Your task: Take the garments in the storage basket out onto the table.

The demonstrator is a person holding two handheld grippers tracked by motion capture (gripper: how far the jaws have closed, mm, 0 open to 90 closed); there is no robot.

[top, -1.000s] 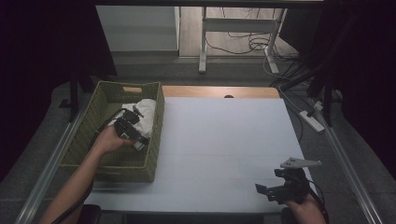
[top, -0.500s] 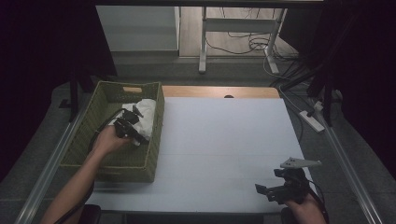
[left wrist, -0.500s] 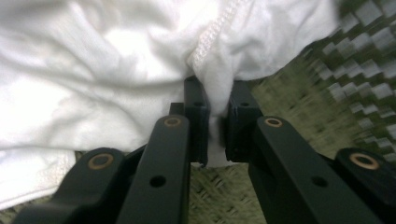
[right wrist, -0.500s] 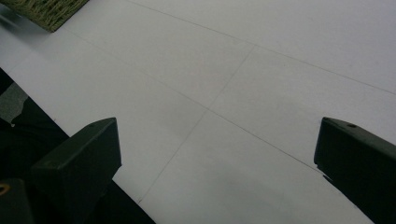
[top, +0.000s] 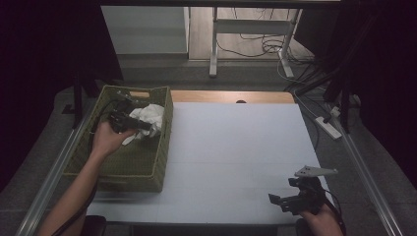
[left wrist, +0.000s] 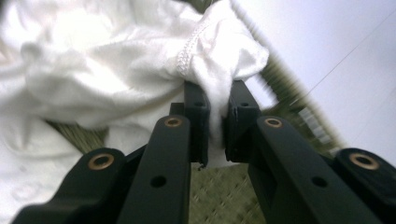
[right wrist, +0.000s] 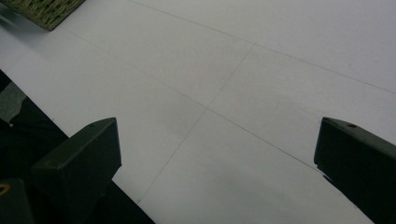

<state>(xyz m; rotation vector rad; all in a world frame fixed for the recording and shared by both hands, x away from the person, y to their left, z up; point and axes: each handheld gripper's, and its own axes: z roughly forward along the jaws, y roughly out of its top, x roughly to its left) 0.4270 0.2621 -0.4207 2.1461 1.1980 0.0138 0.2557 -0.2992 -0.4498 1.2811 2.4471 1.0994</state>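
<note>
The left gripper [top: 129,121] has slid toward the upper left, clenched on the crumpled white cloth [top: 149,118] inside the green woven basket [top: 147,172]; right gripper [top: 295,199] released, far.

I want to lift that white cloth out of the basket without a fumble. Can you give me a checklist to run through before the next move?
1. Left gripper shut on the white cloth: ok, a fold sits between the jaws.
2. Grip depth: cannot tell; only a thin fold is pinched.
3. Cloth free of the basket wall: not ok, it lies against the rim.
4. Landing spot on the table: ok, bare.
5. Right gripper ready: ok, open, near the table's front edge.
</note>
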